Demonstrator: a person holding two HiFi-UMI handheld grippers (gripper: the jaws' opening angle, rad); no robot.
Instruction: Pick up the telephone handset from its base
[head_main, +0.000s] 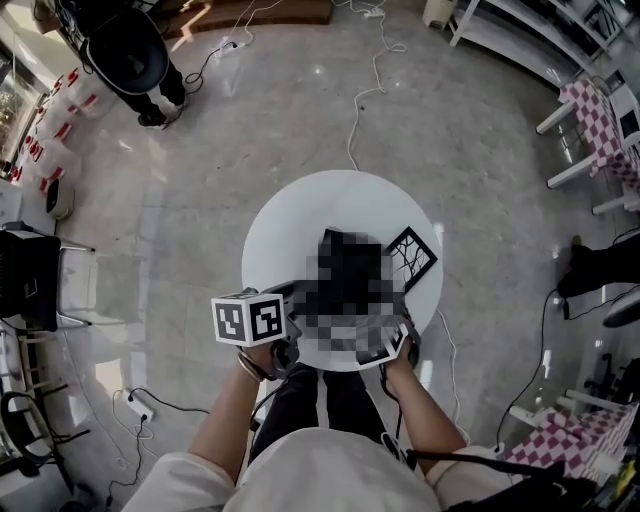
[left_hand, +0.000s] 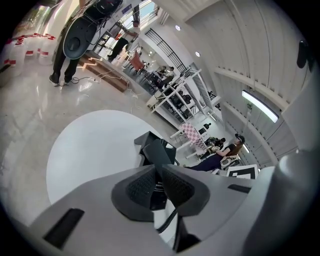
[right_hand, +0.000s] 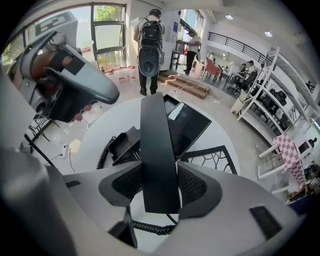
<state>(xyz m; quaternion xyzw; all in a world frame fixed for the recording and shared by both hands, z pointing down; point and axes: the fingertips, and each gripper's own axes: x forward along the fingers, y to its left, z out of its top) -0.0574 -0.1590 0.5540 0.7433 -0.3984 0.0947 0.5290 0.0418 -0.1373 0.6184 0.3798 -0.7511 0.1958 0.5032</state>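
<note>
Above the round white table (head_main: 300, 215), the right gripper (right_hand: 159, 182) is closed on the handset (right_hand: 159, 145), its pads pressing both long sides near the lower end. That grip leaves the rest of the bar jutting forward over the base (right_hand: 189, 125). The handset looks clear of the empty cradle (right_hand: 122, 145), so I judge the lift under way or nearly done. The cord (right_hand: 150, 227) curls from the handset's near end under the gripper and, I judge, sets how far it can be carried.

The left gripper (left_hand: 159, 187) hangs off to the left of the phone with its jaws almost together. Only a dark sliver shows in the slit, and it seems to hold nothing, probably waiting to steady the base.

The base sits toward the person's side of the table, with a black-framed card (right_hand: 212, 160) just beside it on the right. The table's left half is bare, and the space above the phone is open.
</note>
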